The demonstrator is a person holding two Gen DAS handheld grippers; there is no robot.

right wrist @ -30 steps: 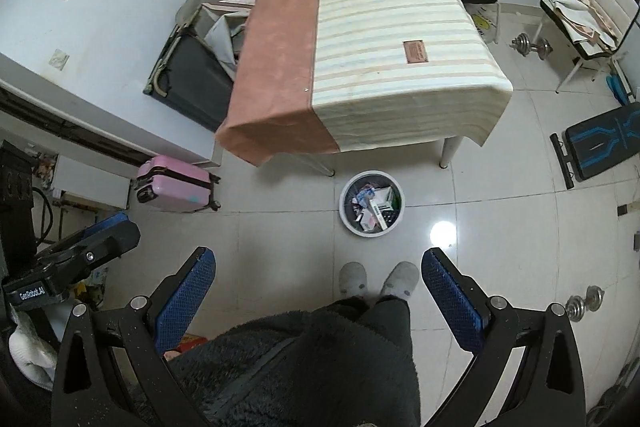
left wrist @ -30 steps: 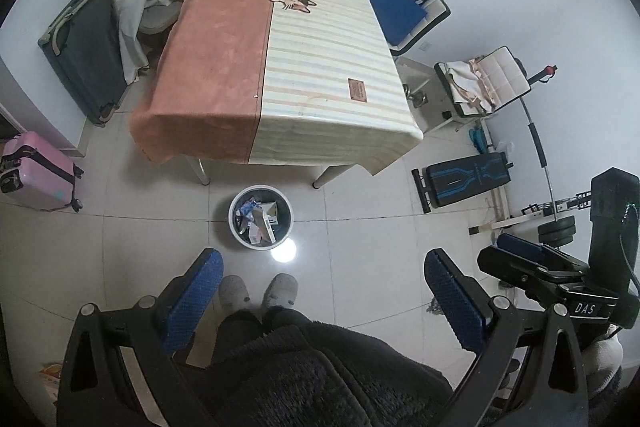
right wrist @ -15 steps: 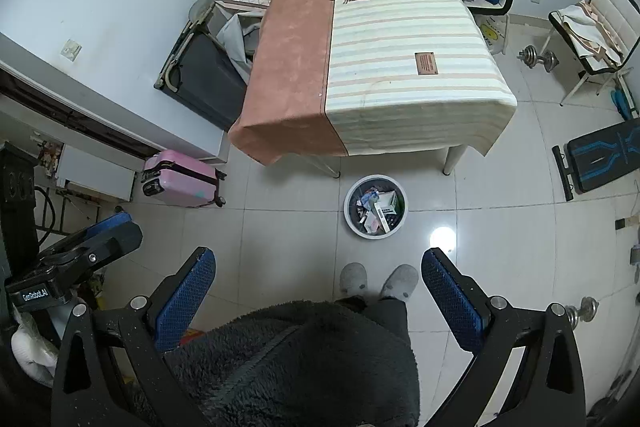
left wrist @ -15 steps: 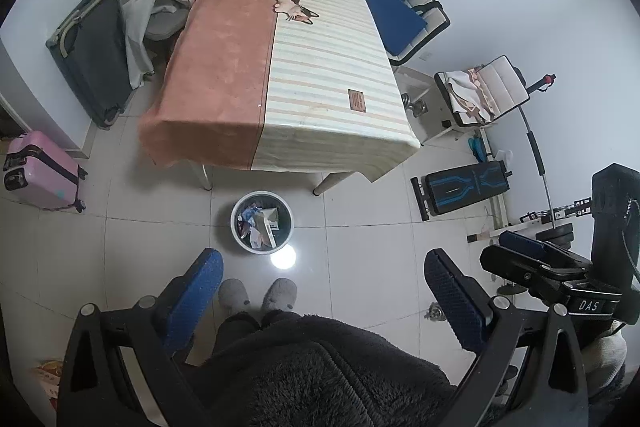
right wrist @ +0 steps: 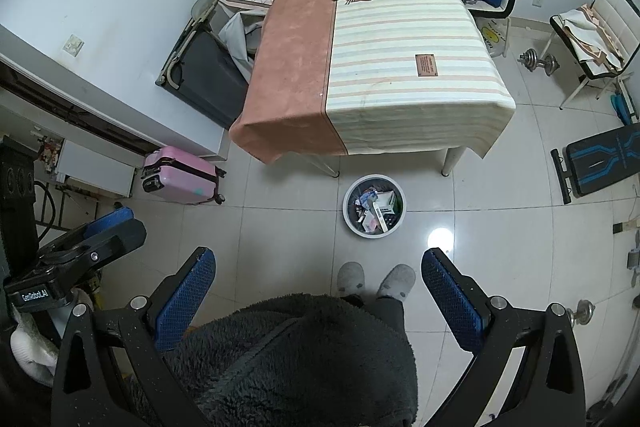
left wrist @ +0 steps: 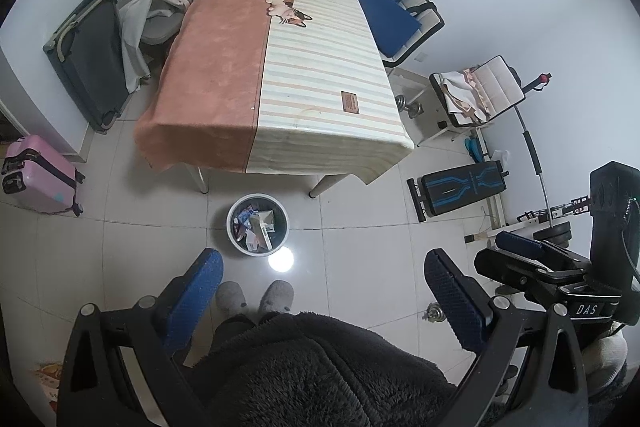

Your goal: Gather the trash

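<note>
Below, the waste bin (left wrist: 258, 223) holds mixed packaging; both grippers' fingers (left wrist: 454, 301) (right wrist: 182, 301) spread wide, empty.

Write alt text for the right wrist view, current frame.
The right tool is open and empty, held high above a tiled floor, over the person's dark fleece and grey slippers. Ahead, a round trash bin with litter in it stands on the floor by the near end of a table covered in pink and striped cloth. The left tool shows at left.

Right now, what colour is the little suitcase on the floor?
The small hard-shell suitcase is pink with black trim, clearest in the right wrist view.
</note>
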